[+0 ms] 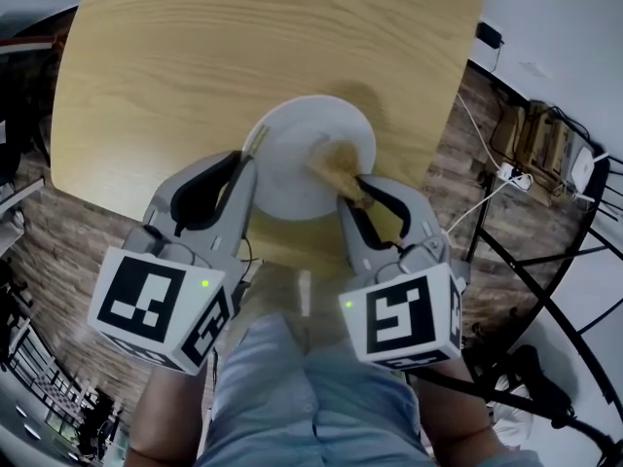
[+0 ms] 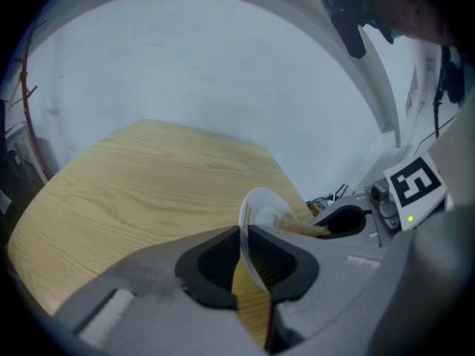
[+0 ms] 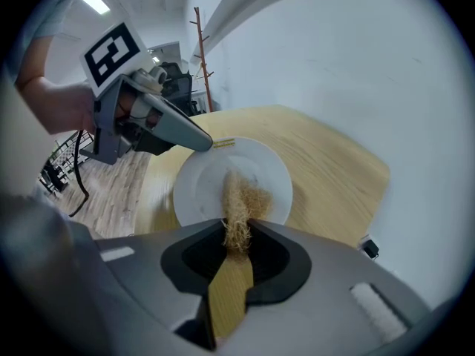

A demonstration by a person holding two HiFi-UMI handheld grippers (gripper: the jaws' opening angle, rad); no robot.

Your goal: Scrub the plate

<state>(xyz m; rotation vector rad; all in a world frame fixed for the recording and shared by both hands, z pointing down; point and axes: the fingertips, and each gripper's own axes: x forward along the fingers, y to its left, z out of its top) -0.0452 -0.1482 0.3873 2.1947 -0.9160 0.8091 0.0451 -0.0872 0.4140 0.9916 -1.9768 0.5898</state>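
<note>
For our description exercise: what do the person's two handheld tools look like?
Both the left tool and right tool are grey plastic with black-lined jaws. Each carries a white cube with black square markers and a green light.

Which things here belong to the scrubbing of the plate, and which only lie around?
In the job: plate, rim in the left gripper; scrubber in the right gripper, over the plate; table.
Lying about: white cables; coat stand.
</note>
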